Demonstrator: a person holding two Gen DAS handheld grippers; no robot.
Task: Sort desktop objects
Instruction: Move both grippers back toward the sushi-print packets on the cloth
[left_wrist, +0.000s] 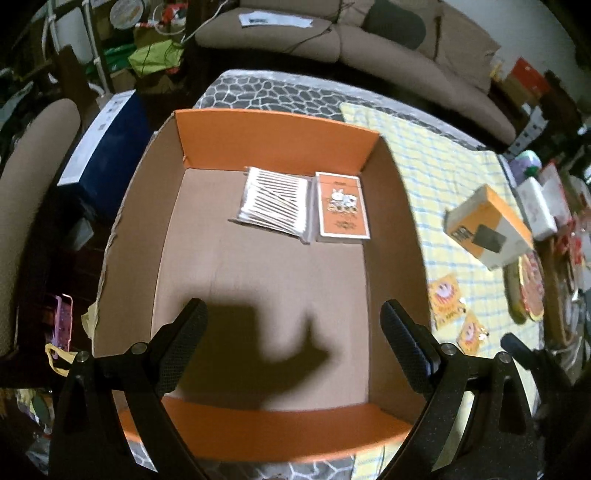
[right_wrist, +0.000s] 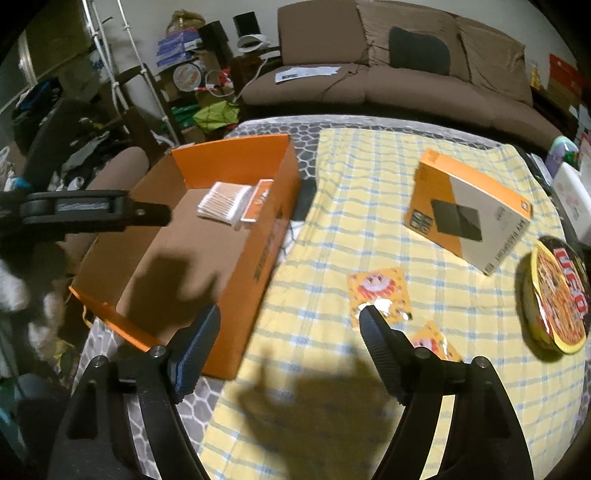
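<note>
The left gripper (left_wrist: 291, 325) is hanging over the near half of the open orange box (left_wrist: 273, 136), its jaws standing wide apart with nothing between them, only its own shadow lying on the cardboard floor. The right gripper (right_wrist: 290, 325) is hovering over the near edge of the yellow checked cloth (right_wrist: 369, 221), its jaws likewise spread and gripping nothing, with the box's near right corner showing behind its left finger and the nearer of two small orange sachets (right_wrist: 378, 291) showing just beyond its right fingertip. A second sachet (right_wrist: 436, 343) is lying closer to the cloth's near edge. To do this step well, I judge the right gripper should be coming down squarely over one flat sachet, pinching it by an edge since it is lying thin on soft cloth, then carrying it over the box wall before letting go. Further in, a pack of cotton swabs (left_wrist: 273, 201) and an orange card packet (left_wrist: 341, 208) are sitting side by side against the box's far wall. An orange-and-white carton (right_wrist: 469, 210) is resting toward the cloth's far right, and a round noodle bowl (right_wrist: 557, 295) is sitting at its right edge. Beyond the table a brown sofa (right_wrist: 369, 85) is lining the wall, with clutter piled at the left.
</note>
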